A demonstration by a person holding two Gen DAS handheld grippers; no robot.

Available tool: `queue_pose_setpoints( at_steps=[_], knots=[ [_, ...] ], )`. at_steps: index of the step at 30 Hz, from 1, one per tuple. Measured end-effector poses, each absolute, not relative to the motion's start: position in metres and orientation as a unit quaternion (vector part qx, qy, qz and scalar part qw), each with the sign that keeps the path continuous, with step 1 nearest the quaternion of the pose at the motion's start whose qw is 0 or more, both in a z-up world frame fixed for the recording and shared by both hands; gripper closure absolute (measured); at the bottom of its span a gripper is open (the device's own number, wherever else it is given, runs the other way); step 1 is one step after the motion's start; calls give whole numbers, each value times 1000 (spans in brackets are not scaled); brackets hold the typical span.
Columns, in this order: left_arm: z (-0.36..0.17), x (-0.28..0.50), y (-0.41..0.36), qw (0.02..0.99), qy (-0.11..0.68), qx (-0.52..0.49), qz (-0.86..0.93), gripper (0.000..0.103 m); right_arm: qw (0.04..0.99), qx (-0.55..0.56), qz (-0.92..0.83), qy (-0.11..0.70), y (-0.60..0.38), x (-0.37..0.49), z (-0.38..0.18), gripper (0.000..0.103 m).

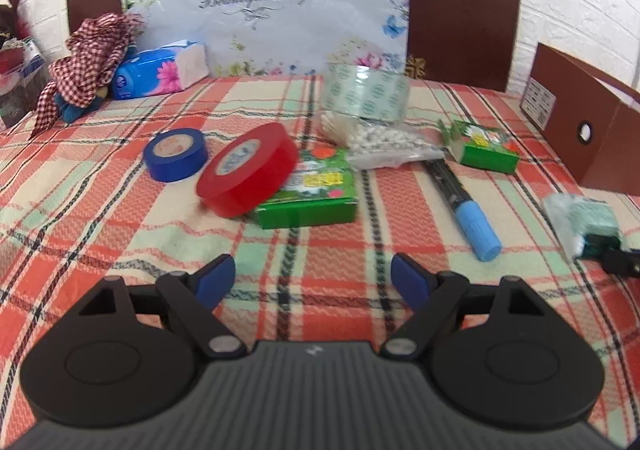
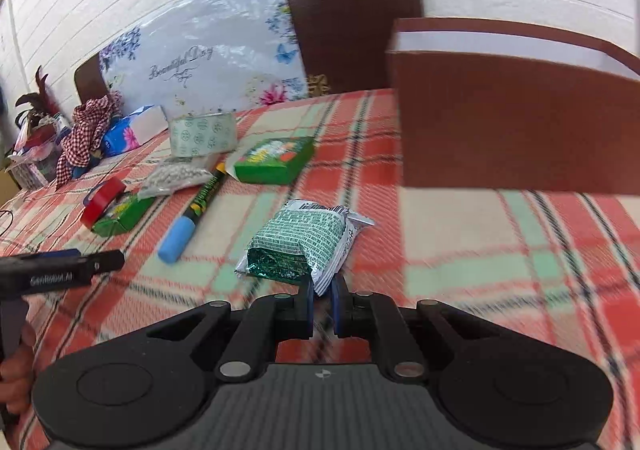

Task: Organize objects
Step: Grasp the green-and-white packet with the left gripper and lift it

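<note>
My right gripper [image 2: 322, 290] is shut on the edge of a green-and-silver packet [image 2: 298, 240], holding it just above the plaid cloth, left of a brown cardboard box [image 2: 516, 118]. The packet also shows in the left wrist view [image 1: 586, 220]. My left gripper [image 1: 312, 274] is open and empty, low over the cloth. Ahead of it lie a red tape roll [image 1: 248, 170] leaning on a green box [image 1: 316, 190], a blue tape roll [image 1: 176, 152], a blue-capped marker [image 1: 466, 206], a cotton-swab bag [image 1: 384, 142], a clear tape roll [image 1: 366, 94] and a second green box [image 1: 480, 146].
A tissue pack [image 1: 160, 68] and a checked cloth [image 1: 86, 62] lie at the back left. A flowered plastic bag [image 1: 264, 6] leans on the dark headboard [image 1: 460, 14]. The brown box [image 1: 580, 110] stands at the right edge.
</note>
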State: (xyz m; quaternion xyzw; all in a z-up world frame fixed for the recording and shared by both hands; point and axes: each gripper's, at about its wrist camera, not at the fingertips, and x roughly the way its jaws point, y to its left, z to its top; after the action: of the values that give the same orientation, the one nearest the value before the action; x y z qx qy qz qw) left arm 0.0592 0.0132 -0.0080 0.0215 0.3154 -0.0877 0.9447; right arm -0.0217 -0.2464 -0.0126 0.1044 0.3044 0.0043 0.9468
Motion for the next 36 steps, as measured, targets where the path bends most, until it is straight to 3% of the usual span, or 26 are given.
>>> queue_pose_setpoints(
  at_steps=[4, 9, 14, 16, 17, 18, 19, 20, 21, 26, 28, 29, 31, 32, 33, 36],
  knots=[
    [21, 45, -22, 924, 321, -34, -203, 21, 948, 118, -24, 296, -265, -56, -12, 94],
    [39, 33, -102, 895, 323, 6, -307, 19, 948, 125, -22, 291, -269, -59, -13, 92],
    [10, 49, -153, 860, 400, 38, -315, 19, 951, 129, -12, 280, -270, -63, -13, 75],
    [2, 52, -157, 857, 411, 25, -311, 20, 951, 126, -7, 281, -270, -62, -14, 73],
    [2, 52, -161, 855, 410, 31, -316, 35, 953, 122, -6, 278, -269, -61, -14, 73],
    [3, 52, -163, 850, 412, 35, -326, 56, 953, 117, -2, 279, -267, -60, -14, 75],
    [4, 53, -166, 843, 418, 33, -338, 66, 953, 114, 1, 279, -266, -60, -14, 96],
    [5, 55, -167, 834, 428, 31, -346, 82, 954, 114, 6, 278, -266, -60, -14, 102],
    [7, 56, -169, 827, 434, 27, -356, 91, 956, 112, 7, 272, -265, -60, -13, 102],
    [26, 48, -169, 832, 411, 26, -372, 94, 974, 84, 11, 210, -260, -73, 4, 102],
    [34, 44, -166, 837, 401, 32, -369, 93, 974, 74, 19, 213, -261, -73, 9, 100],
    [35, 45, -163, 840, 407, 31, -358, 89, 971, 73, 22, 225, -262, -72, 9, 94],
    [33, 49, -153, 840, 424, 22, -336, 67, 961, 86, 35, 259, -271, -71, 7, 80],
    [34, 51, -145, 841, 428, 11, -331, 48, 956, 100, 48, 271, -277, -74, 6, 67],
    [37, 51, -137, 844, 425, -1, -328, 36, 954, 111, 55, 273, -284, -79, 6, 64],
    [48, 57, -125, 853, 409, -19, -323, 22, 955, 109, 42, 272, -295, -89, 8, 53]
  ],
)
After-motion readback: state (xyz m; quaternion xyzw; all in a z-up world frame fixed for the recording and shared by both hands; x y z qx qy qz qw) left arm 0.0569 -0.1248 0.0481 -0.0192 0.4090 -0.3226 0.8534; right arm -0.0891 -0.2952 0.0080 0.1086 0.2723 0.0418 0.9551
